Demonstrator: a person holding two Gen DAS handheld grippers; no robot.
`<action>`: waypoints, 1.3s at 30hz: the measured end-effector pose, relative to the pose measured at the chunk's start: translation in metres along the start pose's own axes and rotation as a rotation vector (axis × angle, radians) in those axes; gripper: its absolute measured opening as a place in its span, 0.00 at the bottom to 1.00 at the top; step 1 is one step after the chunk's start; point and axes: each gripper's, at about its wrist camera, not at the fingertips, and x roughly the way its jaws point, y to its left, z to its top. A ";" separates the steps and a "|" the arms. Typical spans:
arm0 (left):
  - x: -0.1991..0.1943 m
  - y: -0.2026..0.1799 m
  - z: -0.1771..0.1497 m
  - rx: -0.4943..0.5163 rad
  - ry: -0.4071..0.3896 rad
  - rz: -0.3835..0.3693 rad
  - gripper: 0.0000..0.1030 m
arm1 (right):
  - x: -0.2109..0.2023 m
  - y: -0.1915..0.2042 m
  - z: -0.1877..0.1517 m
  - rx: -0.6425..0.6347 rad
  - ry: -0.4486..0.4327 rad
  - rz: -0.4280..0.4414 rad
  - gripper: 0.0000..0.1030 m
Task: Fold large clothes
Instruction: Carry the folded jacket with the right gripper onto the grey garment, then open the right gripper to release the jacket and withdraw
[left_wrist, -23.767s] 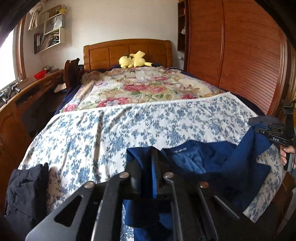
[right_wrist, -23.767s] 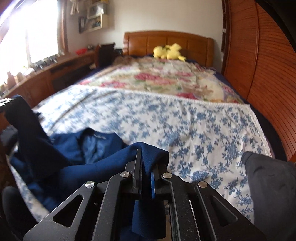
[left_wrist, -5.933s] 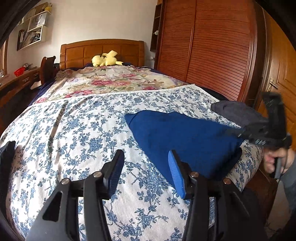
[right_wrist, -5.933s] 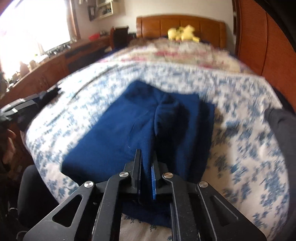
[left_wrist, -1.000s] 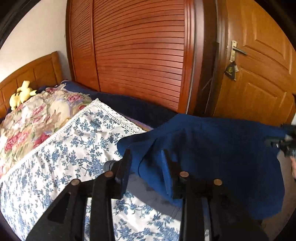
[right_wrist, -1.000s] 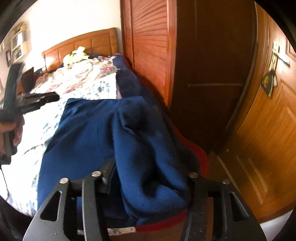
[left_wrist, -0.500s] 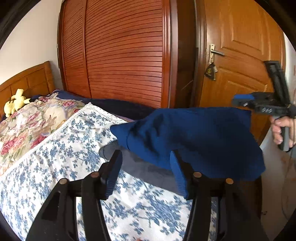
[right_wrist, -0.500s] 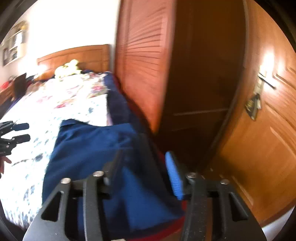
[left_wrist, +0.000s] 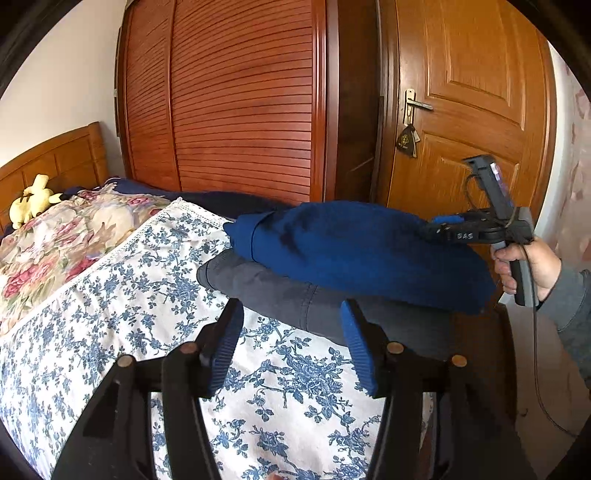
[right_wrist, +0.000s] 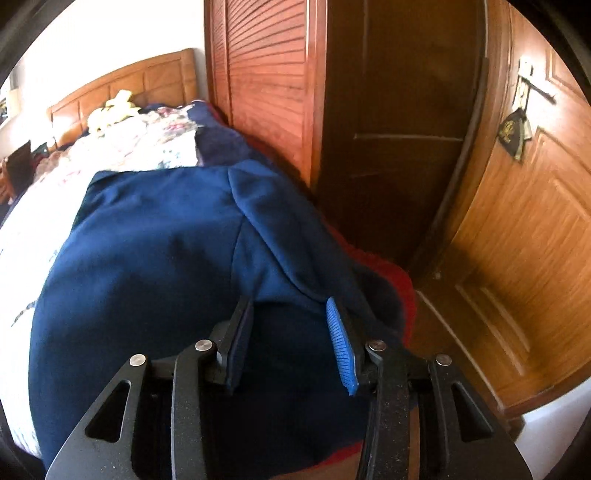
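We see the folded blue garment (left_wrist: 354, 251) at centre frame, lying on a grey garment (left_wrist: 317, 306) on the bed (left_wrist: 147, 302). Our left tool (left_wrist: 291, 343) and right tool (right_wrist: 291, 339) both gape wide, gripping nothing.

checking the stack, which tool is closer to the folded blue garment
Right. The right tool hangs open directly over the blue garment; the left tool sits open, back over the floral bedspread.

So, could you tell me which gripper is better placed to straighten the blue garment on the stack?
Right. The right gripper hovers open directly over the blue garment, which lies on the dark grey garment. The left gripper, also open, sits back over the floral bedspread.
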 end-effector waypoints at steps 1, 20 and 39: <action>-0.002 -0.001 0.000 0.001 -0.004 0.003 0.52 | -0.006 0.002 0.000 -0.007 -0.014 -0.018 0.40; -0.075 -0.011 -0.025 -0.012 -0.050 0.056 0.53 | -0.024 0.021 -0.026 0.007 -0.003 -0.059 0.46; -0.196 0.041 -0.105 -0.137 -0.044 0.315 0.53 | -0.132 0.198 -0.037 -0.136 -0.217 0.139 0.80</action>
